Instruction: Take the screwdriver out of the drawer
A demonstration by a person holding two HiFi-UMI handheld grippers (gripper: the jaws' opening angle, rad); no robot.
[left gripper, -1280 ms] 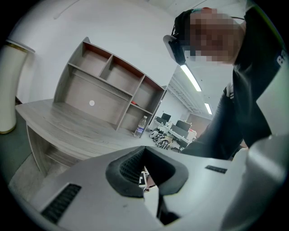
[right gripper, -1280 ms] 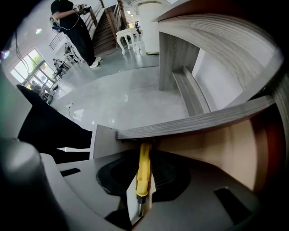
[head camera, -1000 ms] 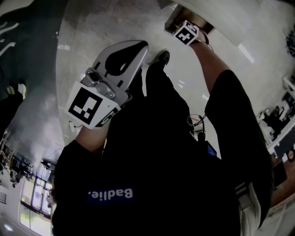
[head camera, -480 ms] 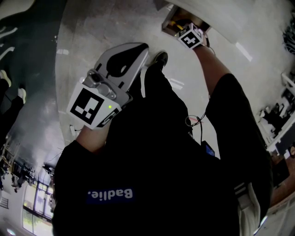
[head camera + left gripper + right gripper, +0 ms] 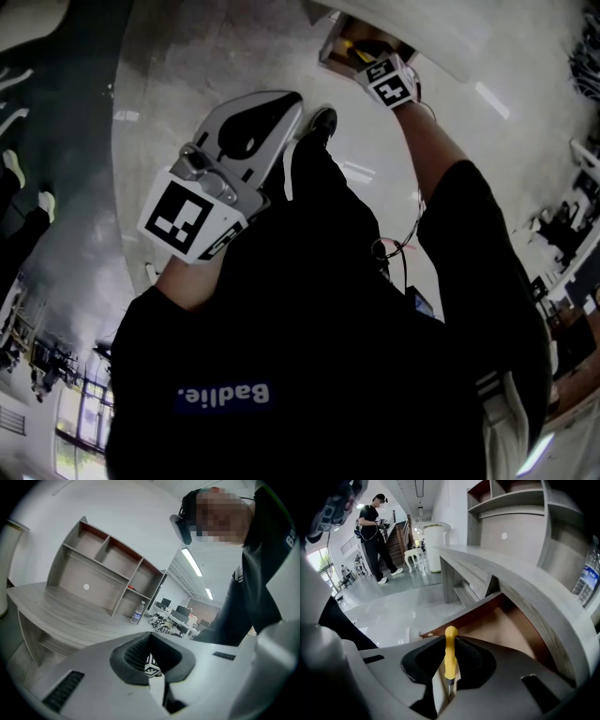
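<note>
Your right gripper (image 5: 451,644) had lifted and tipped since a second earlier. Its jaws were pinched partway on the yellow screwdriver (image 5: 450,657), whose handle poked out past the fingertips, with the open drawer (image 5: 501,625) just beyond them. Your left gripper (image 5: 151,637) held its jaws together, apparently on nothing.

Glossy, seemingly stone floor (image 5: 187,56), grey wooden desk (image 5: 497,569), shelving (image 5: 108,569).
</note>
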